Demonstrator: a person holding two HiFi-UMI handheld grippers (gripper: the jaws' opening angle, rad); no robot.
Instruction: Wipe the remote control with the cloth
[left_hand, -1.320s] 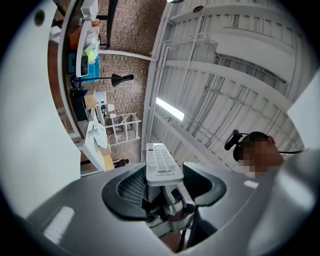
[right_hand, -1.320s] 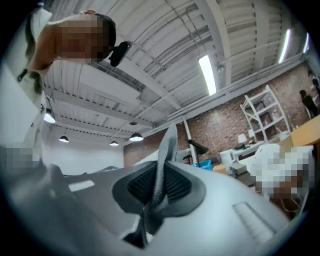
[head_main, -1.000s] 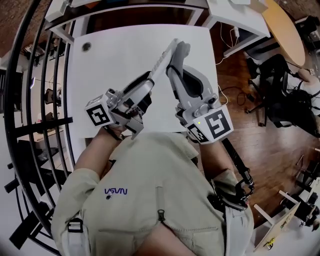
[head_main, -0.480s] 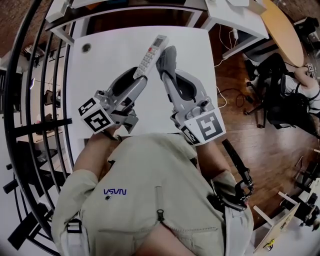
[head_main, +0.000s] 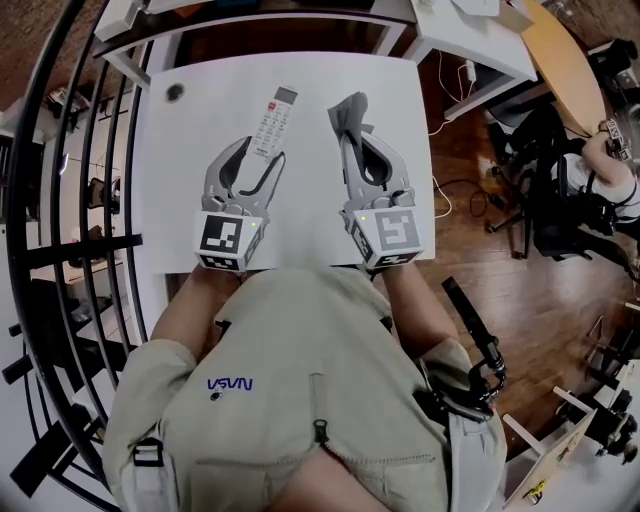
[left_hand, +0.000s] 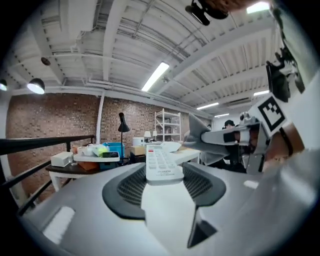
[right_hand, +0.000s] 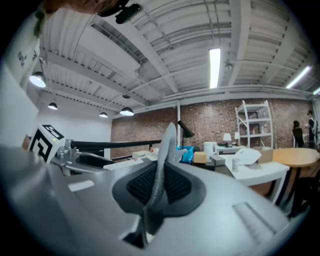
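My left gripper (head_main: 260, 156) is shut on the near end of the white remote control (head_main: 271, 123), which lies face up and points away over the white table (head_main: 200, 140). In the left gripper view the remote control (left_hand: 161, 164) sits between the dark pads (left_hand: 131, 189) of that gripper (left_hand: 162, 184). To its right, my right gripper (head_main: 360, 142) is shut on a grey cloth (head_main: 349, 113) that sticks out past the fingertips. The right gripper view shows the cloth (right_hand: 163, 165) pinched upright in the gripper (right_hand: 160, 189). The two grippers sit side by side, apart.
A dark round grommet (head_main: 175, 92) sits at the table's far left corner. A black railing (head_main: 60, 200) runs along the left. Wooden floor (head_main: 480, 270), an office chair (head_main: 560, 200) and a seated person (head_main: 610, 150) are on the right. White desks (head_main: 440, 30) stand beyond the table.
Both grippers have come down toward the table and moved apart. The left one rolled, turning the remote from edge-on to face up. The cloth no longer touches the remote.
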